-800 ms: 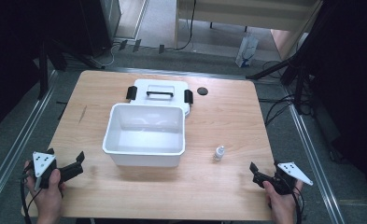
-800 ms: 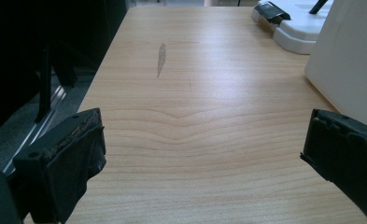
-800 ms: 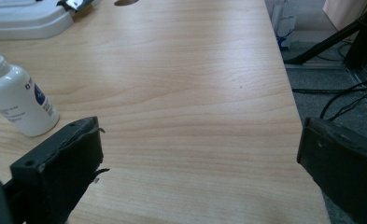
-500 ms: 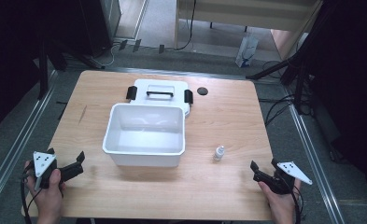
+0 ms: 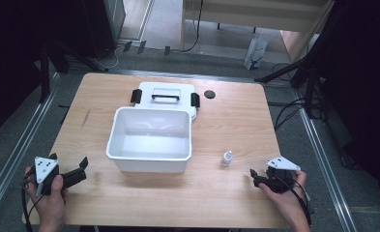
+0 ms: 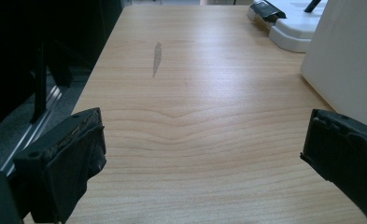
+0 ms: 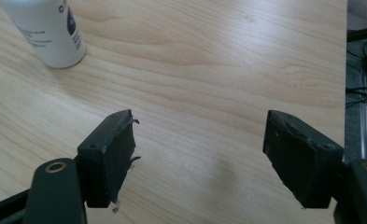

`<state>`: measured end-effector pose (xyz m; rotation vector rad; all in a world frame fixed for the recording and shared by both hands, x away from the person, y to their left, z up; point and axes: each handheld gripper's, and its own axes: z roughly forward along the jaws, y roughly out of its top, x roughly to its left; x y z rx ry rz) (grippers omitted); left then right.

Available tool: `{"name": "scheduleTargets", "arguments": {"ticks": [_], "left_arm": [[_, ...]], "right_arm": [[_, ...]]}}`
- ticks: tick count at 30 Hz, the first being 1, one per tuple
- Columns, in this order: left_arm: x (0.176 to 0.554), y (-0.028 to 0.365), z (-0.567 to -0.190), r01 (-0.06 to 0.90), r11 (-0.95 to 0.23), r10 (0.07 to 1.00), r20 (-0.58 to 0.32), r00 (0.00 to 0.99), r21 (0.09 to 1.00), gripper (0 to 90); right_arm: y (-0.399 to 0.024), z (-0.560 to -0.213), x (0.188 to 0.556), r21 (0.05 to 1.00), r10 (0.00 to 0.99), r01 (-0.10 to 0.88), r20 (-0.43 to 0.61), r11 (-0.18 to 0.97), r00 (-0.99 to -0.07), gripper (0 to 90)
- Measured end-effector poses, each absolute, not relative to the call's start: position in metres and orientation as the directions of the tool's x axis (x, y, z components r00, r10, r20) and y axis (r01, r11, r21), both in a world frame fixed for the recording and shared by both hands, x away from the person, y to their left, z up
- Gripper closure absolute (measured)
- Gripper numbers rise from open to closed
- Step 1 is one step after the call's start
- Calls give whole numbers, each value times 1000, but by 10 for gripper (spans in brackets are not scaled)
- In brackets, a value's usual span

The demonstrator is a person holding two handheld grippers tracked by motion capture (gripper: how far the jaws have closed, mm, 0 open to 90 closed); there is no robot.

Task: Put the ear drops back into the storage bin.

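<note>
A: How did the tongs stand against the white rectangular plastic tub [image 5: 150, 140]?

B: The left gripper [image 5: 79, 170] sat off the tub's near-left corner, low over the table, jaws wide apart with bare wood between them. The right gripper [image 5: 254, 177] lay off the tub's near-right side, jaws also apart and holding nothing.

A: And the thing nearest them?

B: A small white plastic bottle [image 5: 227, 157] with a printed label stood upright just right of the tub's near-right corner, a little ahead of the right gripper and clear of its jaws. In the right gripper view the bottle [image 7: 48, 30] stood beyond the left-hand jaw.

A: Room to move?

B: Open tabletop ran along the tub's near side up to the front edge of the pale wooden table [image 5: 216, 193], and a bare strip lay on the tub's left. Behind the tub, touching it, lay a flat white lid [image 5: 164, 94] with black clips and a black handle; a small round black disc [image 5: 209, 94] sat right of the lid.

A: Textures?

B: Smooth tub walls, grained wood, worn black jaw pads.

A: Any change from before?

B: Tub, lid, disc and bottle had stayed put; both hands had barely shifted.
</note>
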<state>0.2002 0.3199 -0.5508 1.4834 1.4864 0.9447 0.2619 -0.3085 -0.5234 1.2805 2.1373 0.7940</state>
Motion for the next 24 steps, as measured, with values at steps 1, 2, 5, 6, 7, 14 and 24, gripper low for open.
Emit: {"name": "scheduleTargets", "arguments": {"ticks": [1,2,5,6,7,14,24], "left_arm": [[201,320,-551,394,26,999,-42,33,919,0],[201,320,-551,394,26,999,-42,33,919,0],[201,319,-551,396,15,999,-30,32,918,0],[201,319,-551,395,12,999,-27,33,918,0],[201,318,-551,396,8,999,-21,30,918,0],[200,319,-551,392,3,999,-23,46,920,0],[200,318,-551,388,-10,998,-13,55,922,0]], "right_arm": [[-307,-520,264,696,891,595,-148,403,-430,250],[-303,-514,269,665,873,601,-171,444,-456,254],[-296,-502,277,614,839,600,-212,513,-500,255],[-293,-498,280,598,827,600,-217,532,-518,256],[-291,-493,284,583,813,594,-223,553,-538,262],[-270,-470,306,449,724,592,-215,669,-655,296],[-241,-462,327,194,604,576,-138,794,-785,353]]}}
